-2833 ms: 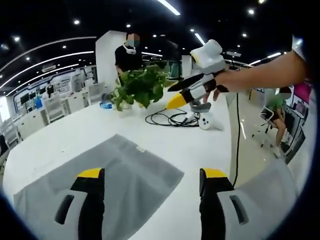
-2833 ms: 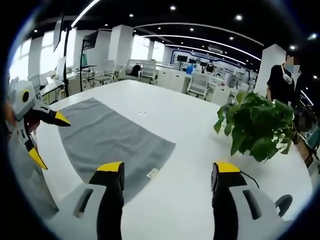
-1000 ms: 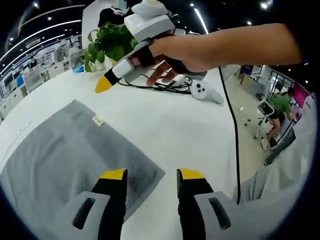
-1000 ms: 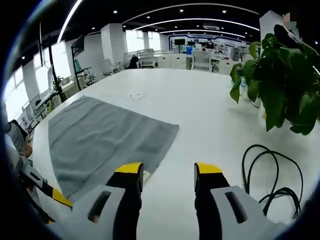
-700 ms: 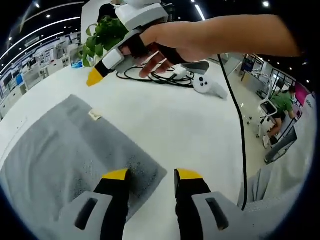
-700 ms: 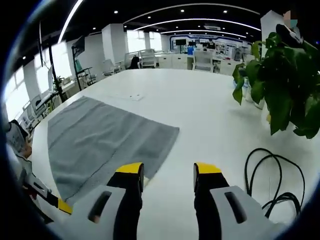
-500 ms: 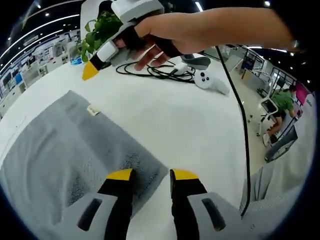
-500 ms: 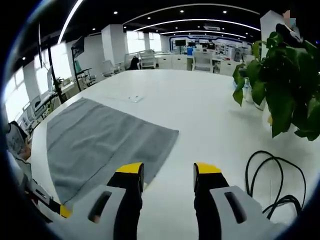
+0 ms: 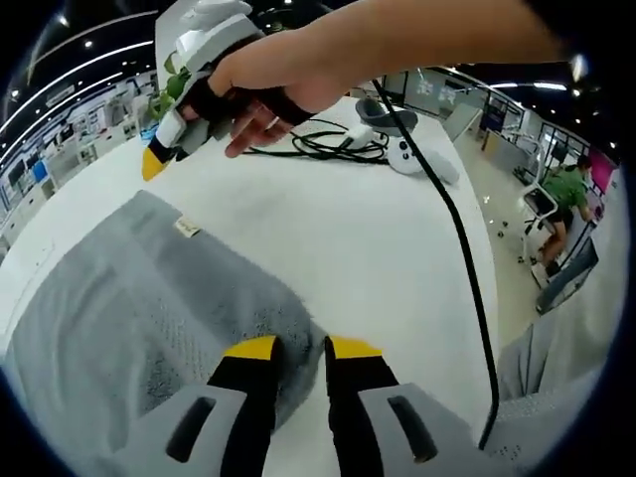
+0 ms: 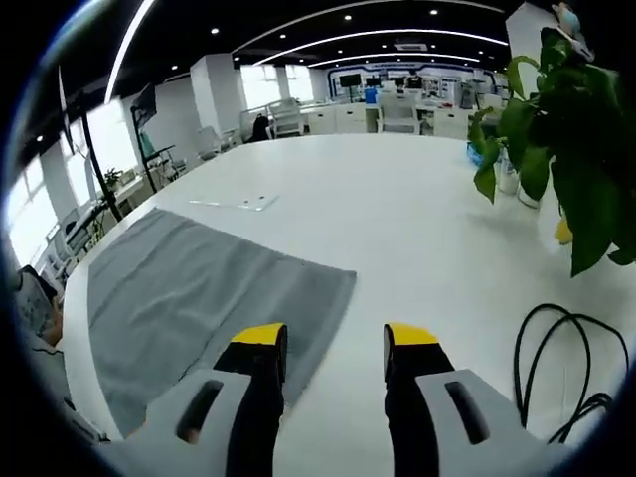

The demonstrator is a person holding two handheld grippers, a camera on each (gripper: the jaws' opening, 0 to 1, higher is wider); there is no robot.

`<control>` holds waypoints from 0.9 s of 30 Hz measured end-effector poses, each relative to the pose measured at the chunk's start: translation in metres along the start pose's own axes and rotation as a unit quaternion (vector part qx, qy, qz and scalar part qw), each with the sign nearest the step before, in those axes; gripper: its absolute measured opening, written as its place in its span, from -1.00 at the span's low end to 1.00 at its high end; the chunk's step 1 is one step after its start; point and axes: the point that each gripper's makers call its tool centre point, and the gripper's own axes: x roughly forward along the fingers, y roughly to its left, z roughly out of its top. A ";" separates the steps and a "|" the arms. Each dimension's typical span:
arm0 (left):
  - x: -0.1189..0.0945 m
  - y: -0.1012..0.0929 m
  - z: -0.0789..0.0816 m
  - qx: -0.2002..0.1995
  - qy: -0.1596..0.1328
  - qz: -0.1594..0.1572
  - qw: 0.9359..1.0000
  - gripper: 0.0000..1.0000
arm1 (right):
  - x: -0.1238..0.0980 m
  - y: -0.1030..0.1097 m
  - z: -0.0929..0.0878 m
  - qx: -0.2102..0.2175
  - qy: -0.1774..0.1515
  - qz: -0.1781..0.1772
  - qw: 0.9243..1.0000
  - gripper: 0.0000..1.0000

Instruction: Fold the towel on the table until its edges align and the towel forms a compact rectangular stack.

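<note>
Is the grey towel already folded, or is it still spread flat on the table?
Spread flat. The grey towel lies as one layer on the white table, with no fold visible; its label shows at one edge.

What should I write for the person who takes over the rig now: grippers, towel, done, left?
Left gripper: jaws nearly shut at the towel's near corner; grip unclear.
Right gripper: open, at the towel's other near corner, with nothing held.
Towel: flat and unfolded on the table.
Done: no fold yet.
Left: grip both corners, fold until the edges align, repeat to a compact stack.
</note>
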 end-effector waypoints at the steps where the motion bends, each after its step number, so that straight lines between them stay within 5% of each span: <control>1: 0.000 -0.001 0.001 -0.005 -0.001 -0.002 1.000 -0.76 | 0.003 -0.002 0.002 0.000 0.001 -0.001 1.000 -0.23; 9: 0.000 -0.004 0.001 -0.005 0.000 -0.003 1.000 -0.81 | 0.021 0.001 0.007 0.013 0.004 0.000 1.000 -0.27; 27: 0.002 -0.007 0.002 -0.013 -0.004 -0.005 1.000 -0.81 | 0.067 0.002 0.000 -0.050 0.033 -0.010 0.998 -0.44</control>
